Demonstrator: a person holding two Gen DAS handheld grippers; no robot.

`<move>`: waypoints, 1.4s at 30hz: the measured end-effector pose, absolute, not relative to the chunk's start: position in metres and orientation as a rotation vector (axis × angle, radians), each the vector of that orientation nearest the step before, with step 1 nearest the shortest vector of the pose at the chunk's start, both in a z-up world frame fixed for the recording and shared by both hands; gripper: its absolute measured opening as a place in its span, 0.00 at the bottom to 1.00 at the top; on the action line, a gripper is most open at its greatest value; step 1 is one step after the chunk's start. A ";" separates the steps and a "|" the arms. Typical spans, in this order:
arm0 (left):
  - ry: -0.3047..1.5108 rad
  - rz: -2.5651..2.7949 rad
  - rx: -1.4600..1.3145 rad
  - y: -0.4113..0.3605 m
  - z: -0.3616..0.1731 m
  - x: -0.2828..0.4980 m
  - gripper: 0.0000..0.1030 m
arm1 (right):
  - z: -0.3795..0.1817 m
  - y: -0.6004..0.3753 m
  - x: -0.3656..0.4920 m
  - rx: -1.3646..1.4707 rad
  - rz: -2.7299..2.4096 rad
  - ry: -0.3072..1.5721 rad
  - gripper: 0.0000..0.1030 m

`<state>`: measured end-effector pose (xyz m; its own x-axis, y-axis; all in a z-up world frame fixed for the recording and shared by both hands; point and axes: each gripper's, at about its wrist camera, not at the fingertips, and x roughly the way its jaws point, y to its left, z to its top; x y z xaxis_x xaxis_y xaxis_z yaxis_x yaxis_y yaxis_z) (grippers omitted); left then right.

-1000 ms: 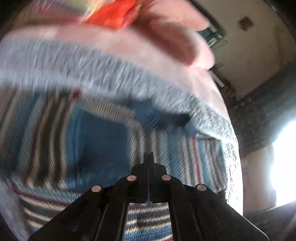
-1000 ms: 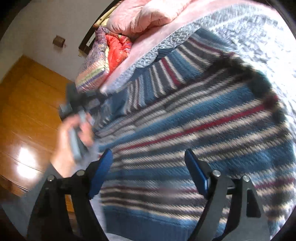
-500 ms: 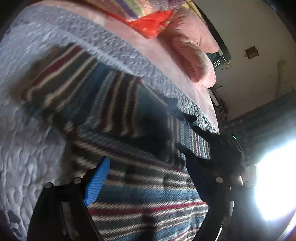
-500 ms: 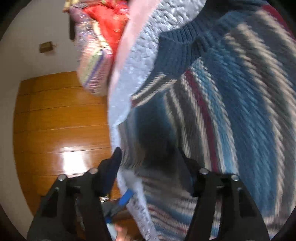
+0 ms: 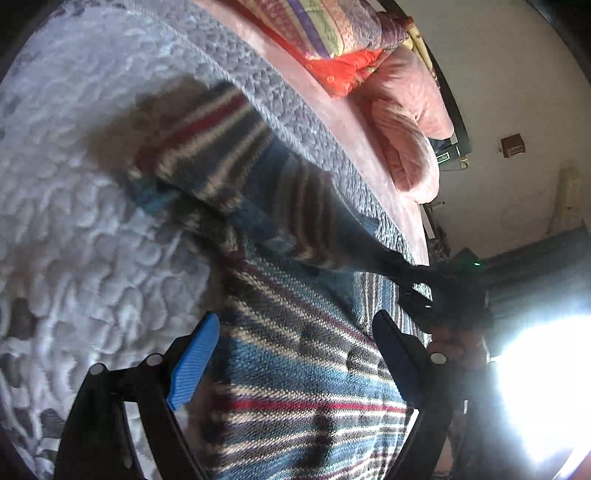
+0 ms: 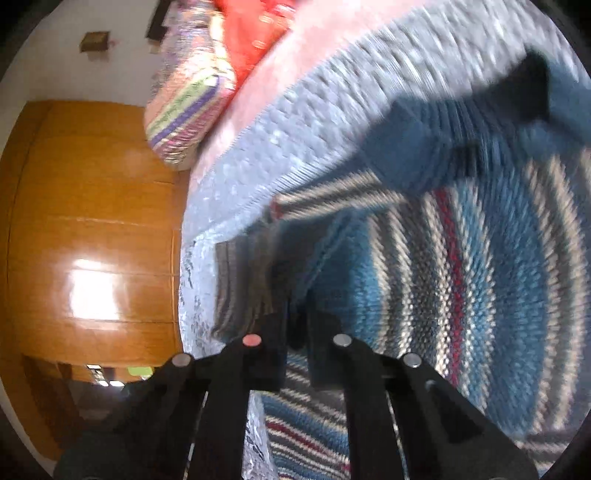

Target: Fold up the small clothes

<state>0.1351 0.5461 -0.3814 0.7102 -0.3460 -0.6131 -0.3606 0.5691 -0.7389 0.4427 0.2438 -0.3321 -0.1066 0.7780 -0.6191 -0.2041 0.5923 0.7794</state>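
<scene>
Now striped sweater (image 5: 295, 369) lies flat on grey quilt (image 5: 92, 221), sleeve (image 5: 229, 158) lifted across its body. My right gripper (image 6: 295, 325), open half second ago, has clamped on sleeve cuff; my left gripper (image 5: 295, 354), earlier closed, hangs open above sweater. I judge sleeve fold started.

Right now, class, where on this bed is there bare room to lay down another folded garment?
Free: the grey quilt left of the striped sweater, and the strip between sweater and bed edge. Crowded: the head end, taken by the pink pillow and folded bedding.
</scene>
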 end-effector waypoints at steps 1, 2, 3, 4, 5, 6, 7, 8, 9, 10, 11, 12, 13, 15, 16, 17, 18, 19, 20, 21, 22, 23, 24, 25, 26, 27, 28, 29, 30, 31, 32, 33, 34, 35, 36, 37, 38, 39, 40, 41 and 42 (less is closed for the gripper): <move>0.810 0.014 -0.990 0.550 -0.377 0.132 0.83 | -0.322 0.241 0.443 0.509 0.902 1.434 0.06; 0.805 0.018 -0.986 0.552 -0.373 0.130 0.83 | -0.304 0.238 0.446 0.494 0.910 1.408 0.06; 0.799 0.023 -0.982 0.555 -0.370 0.129 0.83 | -0.290 0.232 0.448 0.481 0.913 1.388 0.06; 0.793 0.026 -0.980 0.558 -0.365 0.128 0.83 | -0.276 0.227 0.451 0.468 0.916 1.368 0.06; 0.789 0.026 -0.982 0.561 -0.362 0.128 0.83 | -0.257 0.219 0.455 0.450 0.920 1.339 0.06; 0.784 0.025 -0.984 0.564 -0.358 0.128 0.83 | -0.245 0.211 0.455 0.434 0.921 1.319 0.06; 0.778 0.022 -0.981 0.566 -0.353 0.130 0.83 | -0.227 0.199 0.458 0.410 0.918 1.290 0.06; 0.773 0.020 -0.976 0.567 -0.349 0.131 0.83 | -0.216 0.190 0.459 0.398 0.914 1.275 0.06; 0.769 0.018 -0.971 0.568 -0.344 0.134 0.83 | -0.206 0.182 0.462 0.386 0.909 1.263 0.06; 0.764 0.011 -0.963 0.568 -0.339 0.139 0.83 | -0.197 0.170 0.464 0.372 0.901 1.249 0.06; 0.761 0.007 -0.955 0.567 -0.334 0.143 0.83 | -0.188 0.156 0.468 0.357 0.888 1.235 0.06; 0.759 0.005 -0.947 0.566 -0.331 0.147 0.83 | -0.182 0.141 0.473 0.347 0.872 1.224 0.06; 0.757 -0.001 -0.938 0.566 -0.326 0.154 0.83 | -0.179 0.131 0.477 0.342 0.861 1.219 0.06; 0.756 -0.015 -0.929 0.563 -0.322 0.165 0.83 | -0.177 0.101 0.488 0.334 0.814 1.210 0.06; 0.760 -0.025 -0.927 0.561 -0.320 0.172 0.83 | -0.179 0.096 0.492 0.335 0.798 1.210 0.06; 0.762 -0.031 -0.925 0.558 -0.320 0.178 0.83 | -0.185 0.078 0.496 0.338 0.772 1.214 0.06; 0.765 -0.039 -0.921 0.555 -0.319 0.184 0.83 | -0.191 0.069 0.499 0.341 0.754 1.221 0.06; 0.772 -0.049 -0.913 0.551 -0.318 0.192 0.83 | -0.200 0.057 0.501 0.347 0.738 1.230 0.06; 0.779 -0.059 -0.903 0.547 -0.319 0.200 0.83 | -0.212 0.045 0.504 0.355 0.720 1.243 0.06; 0.785 -0.067 -0.898 0.544 -0.319 0.205 0.83 | -0.224 0.037 0.505 0.358 0.706 1.255 0.06; 0.800 -0.084 -0.890 0.537 -0.322 0.215 0.83 | -0.235 0.029 0.505 0.360 0.692 1.264 0.06; 0.808 -0.093 -0.886 0.534 -0.324 0.220 0.83 | -0.249 0.020 0.505 0.367 0.678 1.279 0.06; 0.818 -0.103 -0.881 0.530 -0.327 0.226 0.83 | -0.262 0.015 0.505 0.365 0.667 1.291 0.06; 0.830 -0.112 -0.877 0.526 -0.330 0.234 0.83 | -0.273 0.009 0.503 0.364 0.653 1.301 0.06; 0.842 -0.124 -0.878 0.523 -0.333 0.241 0.83 | -0.290 0.000 0.502 0.377 0.636 1.315 0.06; 0.848 -0.129 -0.880 0.521 -0.336 0.246 0.83 | -0.303 -0.004 0.500 0.390 0.624 1.326 0.06; 0.858 -0.133 -0.884 0.519 -0.341 0.252 0.83 | -0.317 -0.009 0.497 0.397 0.609 1.341 0.06; 0.870 -0.136 -0.886 0.517 -0.346 0.257 0.83 | -0.332 -0.012 0.495 0.398 0.598 1.357 0.06; 0.888 -0.142 -0.887 0.514 -0.351 0.264 0.83 | -0.347 -0.015 0.493 0.406 0.597 1.376 0.08; 0.897 -0.145 -0.885 0.513 -0.354 0.268 0.83 | -0.355 -0.016 0.490 0.421 0.596 1.385 0.10; 0.909 -0.147 -0.881 0.512 -0.358 0.272 0.83 | -0.366 -0.021 0.488 0.446 0.586 1.390 0.14; 0.920 -0.148 -0.875 0.511 -0.361 0.277 0.83 | -0.373 -0.025 0.487 0.482 0.586 1.390 0.17; 0.926 -0.156 -0.871 0.510 -0.364 0.282 0.83 | -0.377 -0.028 0.487 0.525 0.595 1.385 0.21; 0.928 -0.165 -0.872 0.509 -0.366 0.287 0.83 | -0.378 -0.029 0.487 0.548 0.601 1.377 0.26; 0.926 -0.175 -0.876 0.510 -0.368 0.292 0.83 | -0.378 -0.030 0.488 0.566 0.606 1.367 0.28; 0.917 -0.198 -0.892 0.510 -0.369 0.300 0.83 | -0.377 -0.030 0.490 0.580 0.613 1.357 0.32; 0.913 -0.214 -0.904 0.511 -0.370 0.305 0.83 | -0.376 -0.029 0.492 0.590 0.619 1.349 0.34; 0.912 -0.233 -0.918 0.511 -0.372 0.311 0.83 | -0.375 -0.026 0.493 0.586 0.616 1.352 0.34; 0.923 -0.239 -0.927 0.511 -0.376 0.319 0.83 | -0.376 -0.023 0.495 0.576 0.613 1.363 0.32; 0.942 -0.218 -0.910 0.511 -0.381 0.325 0.82 | -0.375 -0.016 0.497 0.546 0.626 1.366 0.18; 0.961 -0.178 -0.868 0.510 -0.384 0.331 0.81 | -0.370 -0.010 0.498 0.524 0.643 1.360 0.09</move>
<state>0.3308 0.5100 -0.3840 0.5869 -0.4927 -0.6425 -0.2291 0.6600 -0.7154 0.4984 -0.0098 -0.3701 0.0882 0.6907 -0.7178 -0.1164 0.7228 0.6812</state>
